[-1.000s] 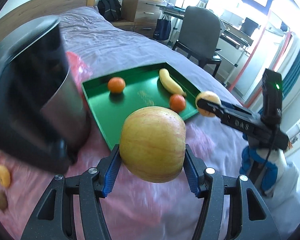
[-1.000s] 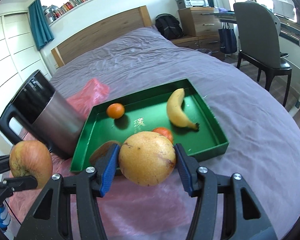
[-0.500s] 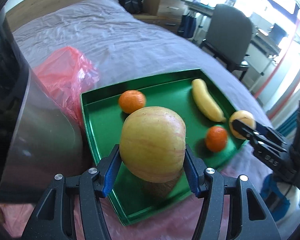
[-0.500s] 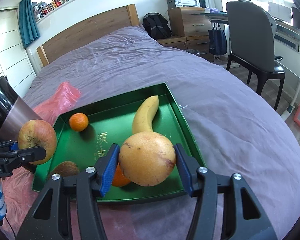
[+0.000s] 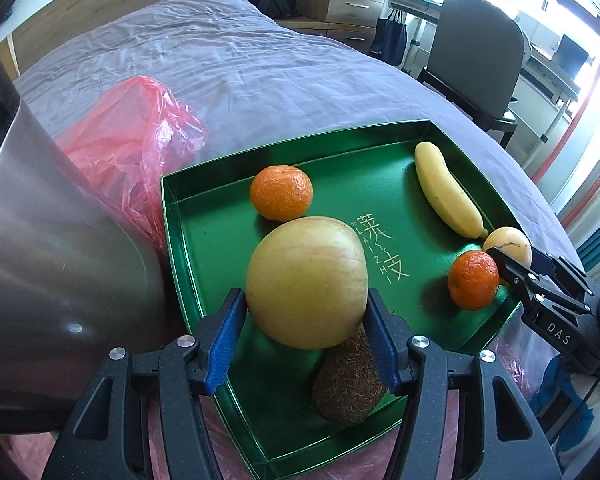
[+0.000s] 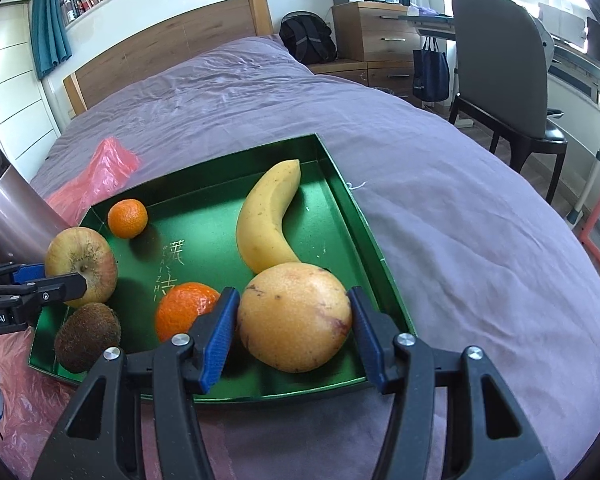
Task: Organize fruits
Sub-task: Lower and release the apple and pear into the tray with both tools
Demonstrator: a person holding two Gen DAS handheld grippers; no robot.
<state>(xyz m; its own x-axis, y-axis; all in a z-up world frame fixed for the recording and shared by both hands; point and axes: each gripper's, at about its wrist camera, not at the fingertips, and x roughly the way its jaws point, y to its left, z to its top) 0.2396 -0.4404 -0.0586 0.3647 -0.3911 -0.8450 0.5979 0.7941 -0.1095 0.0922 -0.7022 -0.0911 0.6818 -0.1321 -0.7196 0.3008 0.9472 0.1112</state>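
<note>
A green tray (image 5: 188, 240) (image 6: 340, 216) lies on the bed. It holds a banana (image 5: 446, 192) (image 6: 268, 220), two tangerines (image 5: 281, 192) (image 5: 474, 280) and a kiwi (image 5: 350, 380) (image 6: 87, 336). My left gripper (image 5: 306, 332) is shut on a yellow-red apple (image 5: 306, 280) (image 6: 82, 266) over the tray's near left part, just above the kiwi. My right gripper (image 6: 294, 340) is shut on a yellow-orange round fruit (image 6: 294, 320) (image 5: 508, 242) at the tray's near right corner, beside the banana's tip and a tangerine (image 6: 186, 308).
A steel kettle (image 5: 48, 260) stands close on the tray's left. A red plastic bag (image 5: 132, 152) lies behind it. Pink plastic sheet (image 6: 28, 400) covers the bed's near edge. A chair (image 6: 500, 68), desk and drawers stand beyond the bed on the right.
Both grippers have moved forward and down over the tray with their fruits. The apple now hangs above the kiwi; the round fruit is inside the tray's near right corner.
</note>
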